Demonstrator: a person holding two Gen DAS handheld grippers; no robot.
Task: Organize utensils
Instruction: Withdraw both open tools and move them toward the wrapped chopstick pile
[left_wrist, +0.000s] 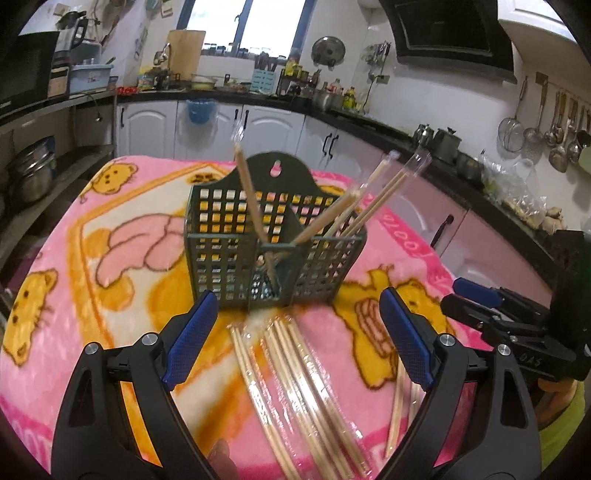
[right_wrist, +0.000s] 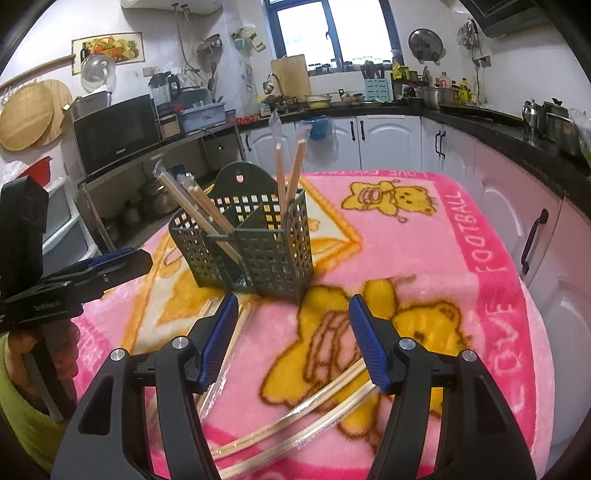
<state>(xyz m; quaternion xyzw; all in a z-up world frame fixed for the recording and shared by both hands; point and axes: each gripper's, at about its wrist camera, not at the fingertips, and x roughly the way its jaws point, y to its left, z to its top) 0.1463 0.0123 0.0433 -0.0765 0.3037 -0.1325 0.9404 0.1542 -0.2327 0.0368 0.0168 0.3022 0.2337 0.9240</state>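
Observation:
A dark green slotted utensil holder (left_wrist: 275, 240) stands on the pink cartoon blanket (left_wrist: 110, 229); it also shows in the right wrist view (right_wrist: 251, 247). Several plastic-wrapped wooden chopsticks (left_wrist: 255, 199) lean in its compartments (right_wrist: 284, 173). More wrapped chopsticks (left_wrist: 306, 391) lie flat on the blanket in front of the holder, between the open jaws of my left gripper (left_wrist: 295, 325). My right gripper (right_wrist: 291, 328) is open and empty above other loose chopsticks (right_wrist: 295, 413). The right gripper shows at the right of the left wrist view (left_wrist: 491, 306); the left one shows at the left of the right wrist view (right_wrist: 92, 273).
The blanket covers a table (right_wrist: 498, 295) in a kitchen. White cabinets and a black counter (right_wrist: 498, 122) run behind and to the right. Shelves with a microwave (right_wrist: 114, 133) and pots stand to the left.

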